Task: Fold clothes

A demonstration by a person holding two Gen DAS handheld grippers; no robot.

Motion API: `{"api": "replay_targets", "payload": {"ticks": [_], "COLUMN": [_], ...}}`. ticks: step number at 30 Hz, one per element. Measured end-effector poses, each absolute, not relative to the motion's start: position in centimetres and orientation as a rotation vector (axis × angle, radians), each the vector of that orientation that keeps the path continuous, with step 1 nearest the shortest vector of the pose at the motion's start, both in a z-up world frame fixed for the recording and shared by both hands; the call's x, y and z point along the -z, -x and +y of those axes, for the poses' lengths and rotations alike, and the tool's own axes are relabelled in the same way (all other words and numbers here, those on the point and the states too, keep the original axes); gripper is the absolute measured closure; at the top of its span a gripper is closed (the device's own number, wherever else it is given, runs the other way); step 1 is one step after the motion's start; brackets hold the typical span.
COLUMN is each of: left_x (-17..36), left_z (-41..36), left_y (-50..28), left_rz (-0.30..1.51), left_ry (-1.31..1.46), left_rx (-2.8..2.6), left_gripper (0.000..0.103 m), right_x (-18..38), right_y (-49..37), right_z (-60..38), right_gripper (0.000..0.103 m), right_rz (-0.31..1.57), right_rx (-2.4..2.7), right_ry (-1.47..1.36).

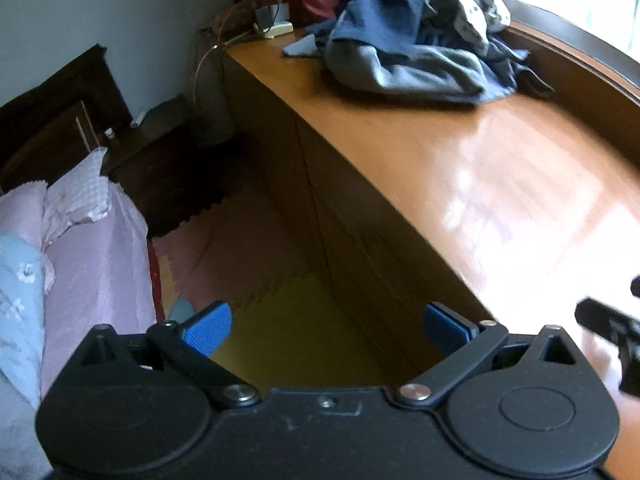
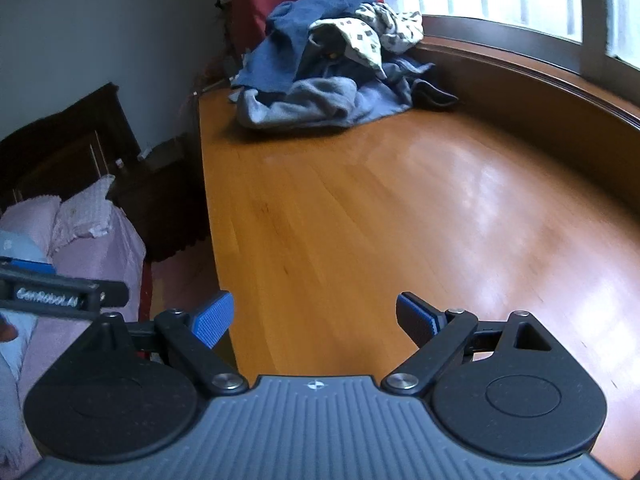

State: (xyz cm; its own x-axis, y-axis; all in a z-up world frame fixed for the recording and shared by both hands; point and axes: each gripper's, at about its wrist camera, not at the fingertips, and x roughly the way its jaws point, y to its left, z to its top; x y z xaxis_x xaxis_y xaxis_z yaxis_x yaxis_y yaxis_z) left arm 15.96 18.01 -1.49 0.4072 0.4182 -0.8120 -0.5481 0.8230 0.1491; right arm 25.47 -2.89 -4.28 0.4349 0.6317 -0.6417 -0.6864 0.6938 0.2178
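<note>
Sunlight is glaring off the wooden platform (image 2: 360, 208), where the clothes pile (image 2: 332, 64) is lying at the far end, unfolded. Both the left gripper (image 1: 326, 326) and the right gripper (image 2: 314, 318) are hanging wide apart and empty, well short of it; picking out one garment is likely coming next, calling for a forward reach.

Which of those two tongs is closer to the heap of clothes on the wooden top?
Neither clearly; both are far off. The right tongs hang open over the wooden top, facing the clothes. The left tongs hang open at its edge, partly over the floor.
</note>
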Motion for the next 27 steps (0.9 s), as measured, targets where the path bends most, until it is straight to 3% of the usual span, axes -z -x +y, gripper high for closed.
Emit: {"api": "replay_targets", "payload": {"ticks": [18,27], "left_x": [-0.8,-3.8], "left_z": [37.2,44.0], "left_y": [-28.3,-35.4], "left_rz": [0.838,0.747], "left_ry": [0.036,0.012], "left_rx": [-0.257,-0.224], "left_gripper": [0.000,0.000], "right_x": [2.2,-0.3], "right_y": [-31.6,-34.6], "right_z": [11.5,17.9], "right_gripper": [0.012,0.012], "right_rz": [0.763,0.689], "right_rx": [-0.511,-0.485], "right_ry": [-0.058,0.048]}}
